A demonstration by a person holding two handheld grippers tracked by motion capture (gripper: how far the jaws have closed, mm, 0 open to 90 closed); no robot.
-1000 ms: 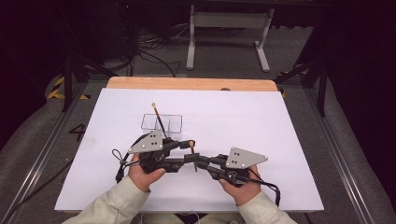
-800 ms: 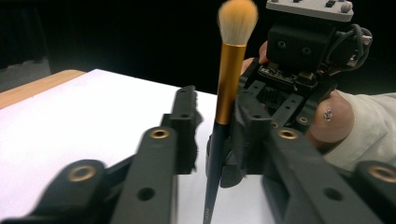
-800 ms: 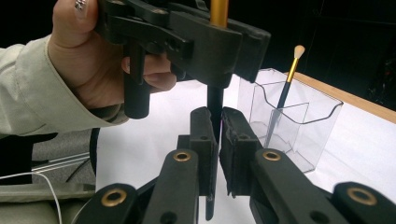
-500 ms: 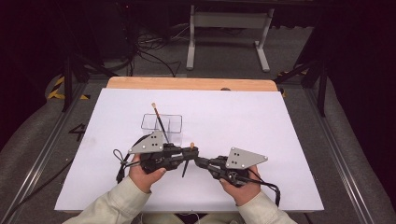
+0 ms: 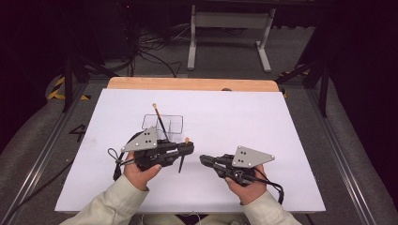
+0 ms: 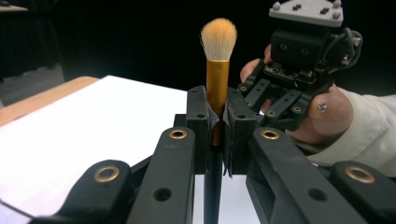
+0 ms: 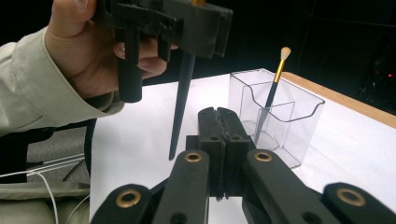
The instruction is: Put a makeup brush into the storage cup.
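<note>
- The makeup brush (image 6: 218,70) stands upright in the left gripper (image 5: 185,149), clamped at the lower end of its gold ferrule, with the orange bristles pointing up and the black handle hanging below the jaws.
- In the right gripper view, the handle's tapered tip hangs clear above the white table surface (image 5: 263,122), touching nothing.
- In the high view, the brush is held over the table just in front of the clear holder (image 5: 163,127), slightly to its right.
- The holder is a transparent box with inner dividers; a second brush (image 7: 273,88) already leans in one compartment, bristles up.
- The right gripper (image 5: 205,160) rests near the left one, its jaws pressed together with nothing between them.
- Judging by this layout, the step in hand seems to be carrying the held brush to the holder, and the drop-in is not yet done.
- The next move likely calls for lifting the handle tip above the holder's rim, moving it over a compartment, lowering it handle first, and then opening the jaws.
- The divider walls and the leaning brush could catch the tip.
</note>
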